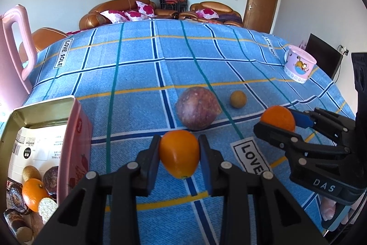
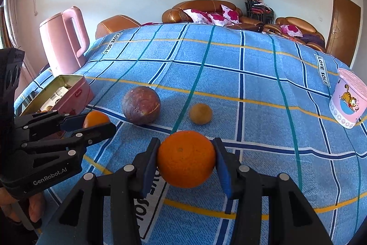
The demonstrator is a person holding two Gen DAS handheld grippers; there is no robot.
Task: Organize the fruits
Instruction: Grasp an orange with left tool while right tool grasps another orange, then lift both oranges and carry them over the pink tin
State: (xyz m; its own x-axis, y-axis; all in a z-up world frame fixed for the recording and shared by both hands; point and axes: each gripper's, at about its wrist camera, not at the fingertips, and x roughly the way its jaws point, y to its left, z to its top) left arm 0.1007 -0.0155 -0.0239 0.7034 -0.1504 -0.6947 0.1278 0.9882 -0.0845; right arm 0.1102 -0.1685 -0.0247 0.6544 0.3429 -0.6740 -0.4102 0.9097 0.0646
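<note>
Low centre in each wrist view, the left gripper (image 1: 179, 154) clamps a small smooth orange fruit (image 1: 179, 154) and the right gripper (image 2: 186, 159) a larger round orange (image 2: 186, 159). Either could roll free if squeezed off-centre before reaching the open pink tin (image 1: 75, 134) at lower left.

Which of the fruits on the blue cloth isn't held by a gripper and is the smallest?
The small brownish-yellow fruit, lying free beside the big purple fruit. The two oranges are each clamped in a gripper, and the purple one is far larger.
</note>
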